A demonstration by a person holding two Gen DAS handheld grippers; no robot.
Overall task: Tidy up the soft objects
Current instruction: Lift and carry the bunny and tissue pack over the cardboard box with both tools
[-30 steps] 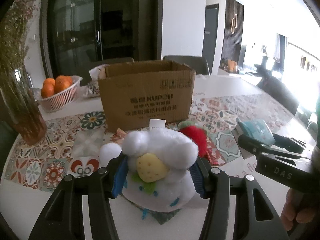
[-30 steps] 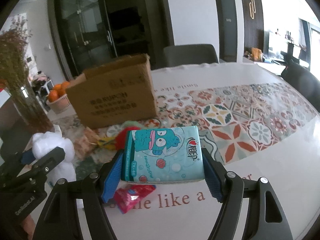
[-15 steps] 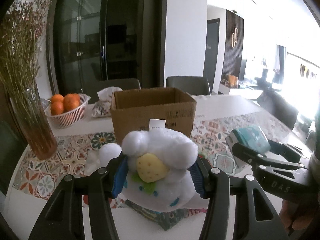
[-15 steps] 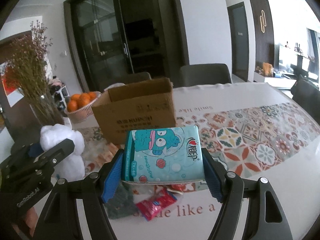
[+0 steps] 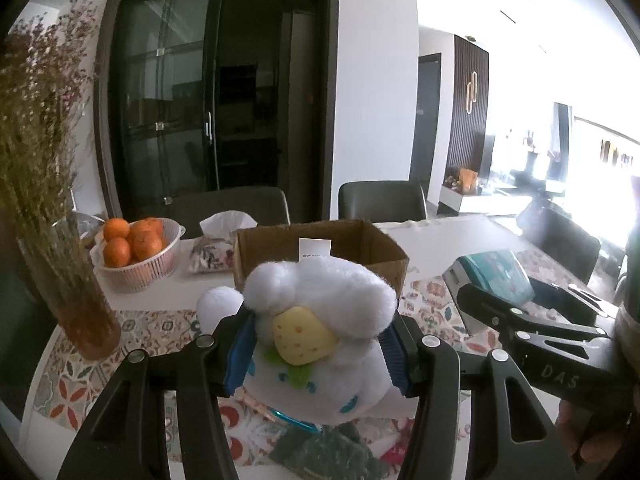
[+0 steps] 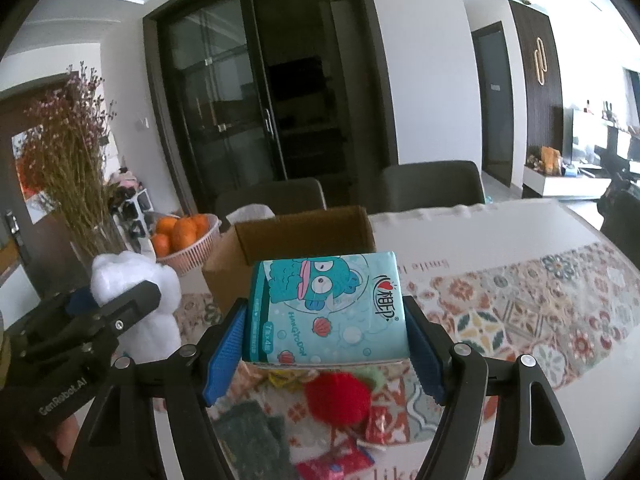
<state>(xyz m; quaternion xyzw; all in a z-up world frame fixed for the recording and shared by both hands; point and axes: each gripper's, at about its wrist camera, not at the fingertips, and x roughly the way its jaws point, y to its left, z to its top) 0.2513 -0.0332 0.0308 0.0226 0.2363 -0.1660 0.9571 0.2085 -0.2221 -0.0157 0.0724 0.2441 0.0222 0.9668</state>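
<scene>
My left gripper (image 5: 318,354) is shut on a white plush toy (image 5: 320,320) with a yellow strawberry on its front, held above the table. My right gripper (image 6: 326,346) is shut on a teal tissue pack (image 6: 326,306) printed with a cartoon fish, also lifted. An open cardboard box (image 5: 320,246) stands just beyond both, its mouth facing up (image 6: 304,234). The right gripper with the tissue pack (image 5: 496,276) shows at the right of the left wrist view; the plush (image 6: 134,286) shows at the left of the right wrist view.
On the patterned runner (image 6: 520,312) below lie a red pompom (image 6: 338,398), a dark green cloth (image 6: 248,440) and red wrappers (image 6: 336,464). A basket of oranges (image 5: 134,252), a tissue bag (image 5: 212,246) and a vase of dried flowers (image 5: 68,288) stand left. Chairs sit behind the table.
Both grippers have risen with their loads, so the box's open top now shows from above. The table items have dropped lower in view. Neither grip has changed.
</scene>
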